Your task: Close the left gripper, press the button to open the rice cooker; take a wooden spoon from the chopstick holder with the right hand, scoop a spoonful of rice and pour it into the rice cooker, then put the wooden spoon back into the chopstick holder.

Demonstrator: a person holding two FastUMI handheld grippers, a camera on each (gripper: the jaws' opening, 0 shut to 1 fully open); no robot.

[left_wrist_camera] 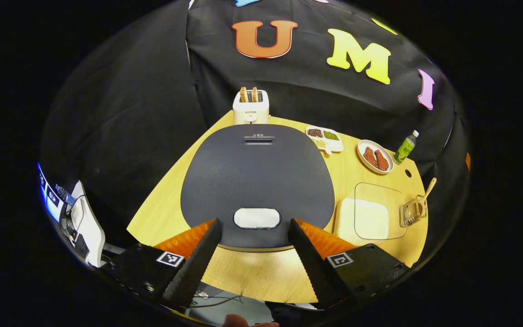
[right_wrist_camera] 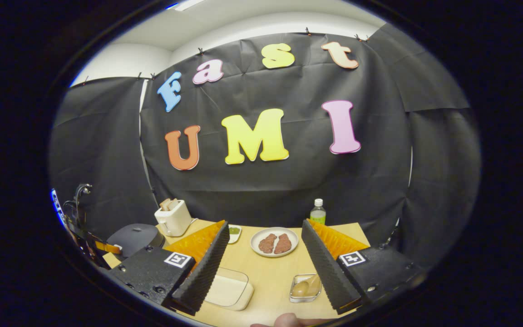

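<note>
A: How far along?
B: 0 steps done, I judge. The rice cooker (left_wrist_camera: 258, 186) lid is down, the wooden spoon (left_wrist_camera: 426, 193) sits in the chopstick holder (left_wrist_camera: 412, 212).
A: Grippers?
B: Left gripper (left_wrist_camera: 254, 231) jaws apart, straddling the button (left_wrist_camera: 257, 218) from above; right gripper (right_wrist_camera: 263, 254) also spread, spoon just ahead.

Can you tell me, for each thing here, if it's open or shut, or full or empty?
rice cooker: lid shut
left gripper: open, holding nothing
right gripper: open, holding nothing
toaster: bread in its slots
wooden spoon: standing in the chopstick holder
bottle: capped
</note>
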